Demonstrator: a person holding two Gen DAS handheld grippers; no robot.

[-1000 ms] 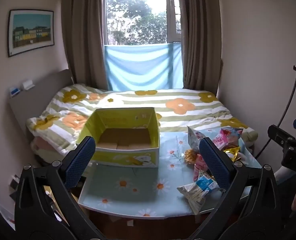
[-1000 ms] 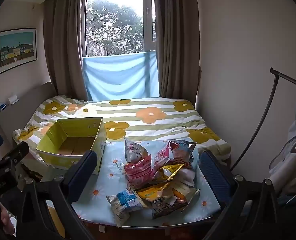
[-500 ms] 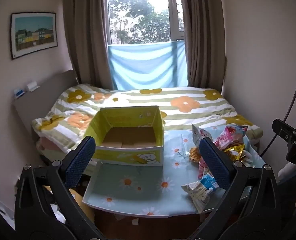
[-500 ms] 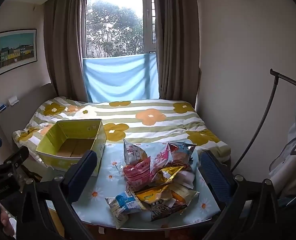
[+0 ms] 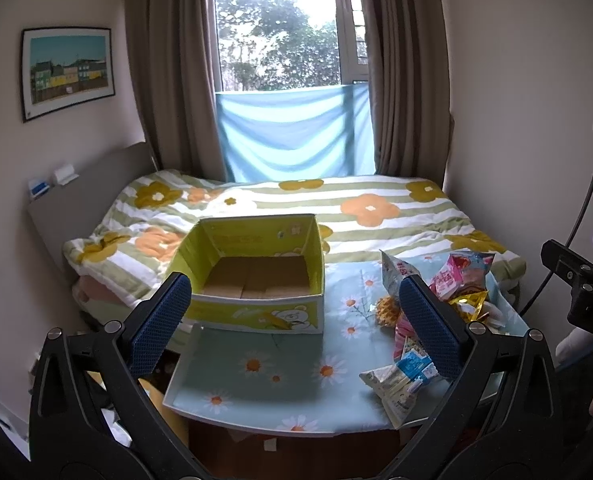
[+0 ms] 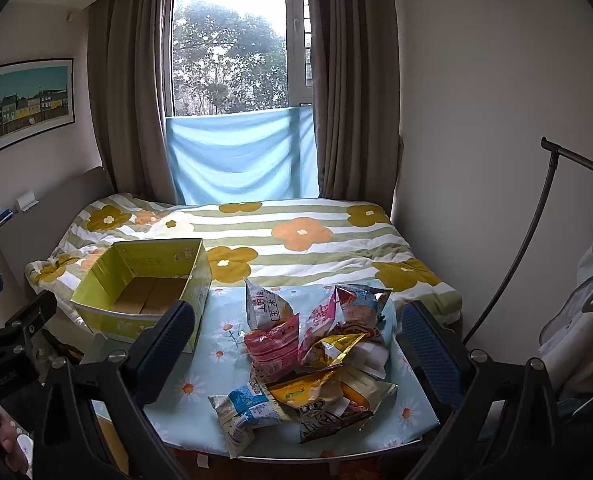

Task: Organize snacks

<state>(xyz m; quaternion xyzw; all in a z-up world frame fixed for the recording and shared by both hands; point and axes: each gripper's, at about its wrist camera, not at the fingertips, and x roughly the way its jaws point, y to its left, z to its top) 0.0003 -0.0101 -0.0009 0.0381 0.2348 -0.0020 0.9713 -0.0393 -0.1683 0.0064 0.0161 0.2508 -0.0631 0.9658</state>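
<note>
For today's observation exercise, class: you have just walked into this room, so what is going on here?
A person holds a two-finger gripper in each hand above a small table at the foot of a bed. The left gripper and the right gripper are both open and hold nothing. A yellow cardboard box stands empty on the table, and a heap of snack packets lies beside it. No packet is in the box yet.

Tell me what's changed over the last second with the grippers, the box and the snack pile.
Little. Both grippers shifted slightly: the left gripper drifted a bit left and tilted down, so the yellow box sits lower in its view; the right gripper barely moved. Both stayed open and empty. The box stayed empty, and the snack pile on the table lay untouched.
</note>
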